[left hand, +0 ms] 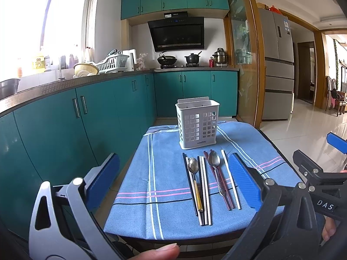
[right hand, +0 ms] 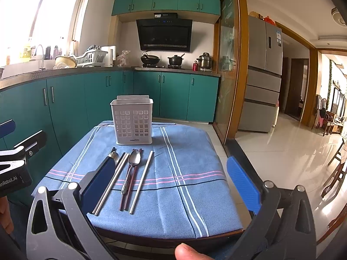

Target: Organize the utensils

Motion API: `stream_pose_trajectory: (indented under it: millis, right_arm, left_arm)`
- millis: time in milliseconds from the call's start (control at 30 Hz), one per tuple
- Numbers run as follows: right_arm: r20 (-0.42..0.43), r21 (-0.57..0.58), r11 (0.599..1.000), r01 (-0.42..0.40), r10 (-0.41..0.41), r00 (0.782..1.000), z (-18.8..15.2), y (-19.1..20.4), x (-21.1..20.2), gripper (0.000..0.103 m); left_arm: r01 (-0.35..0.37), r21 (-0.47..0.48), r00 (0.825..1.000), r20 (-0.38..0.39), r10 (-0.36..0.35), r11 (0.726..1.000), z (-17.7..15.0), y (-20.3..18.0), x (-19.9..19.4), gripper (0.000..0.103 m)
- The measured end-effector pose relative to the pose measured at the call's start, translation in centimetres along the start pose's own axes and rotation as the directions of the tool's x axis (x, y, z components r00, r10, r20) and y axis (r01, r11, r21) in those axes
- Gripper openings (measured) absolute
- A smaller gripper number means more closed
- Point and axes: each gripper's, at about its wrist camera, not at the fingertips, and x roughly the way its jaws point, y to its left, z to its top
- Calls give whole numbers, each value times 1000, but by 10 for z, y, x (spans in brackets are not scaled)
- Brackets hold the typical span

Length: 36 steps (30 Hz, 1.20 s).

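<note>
Both claws hang above the near edge of the table point(left hand: 130, 227), each spread wide and holding nothing: the left claw point(left hand: 175, 186) and the right claw point(right hand: 171, 184). On the blue cloth point(right hand: 184, 195) the utensils lie side by side: two spoons point(left hand: 193, 165) point(left hand: 214, 162), dark red chopsticks point(left hand: 225, 192) and white chopsticks point(left hand: 205, 195). The white holder point(left hand: 197, 123) stands upright just behind them, not touching them.

I see a matt woven blue cloth point(left hand: 169, 195) under shiny metal spoons point(left hand: 214, 162), a smooth white perforated plastic holder point(left hand: 198, 123), glossy floor tiles point(right hand: 288, 151) at three o'clock, and textured blue gripper pads point(right hand: 244, 184).
</note>
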Motion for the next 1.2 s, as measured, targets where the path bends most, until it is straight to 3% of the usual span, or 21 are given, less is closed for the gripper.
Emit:
stream_pose_trajectory:
  millis: [1200]
  right_arm:
    - [2,-2,1000,-3,3,1000,-2,3,0,100]
  left_arm:
    - [3,2,1000,5,-3,1000,1,0,-2,99]
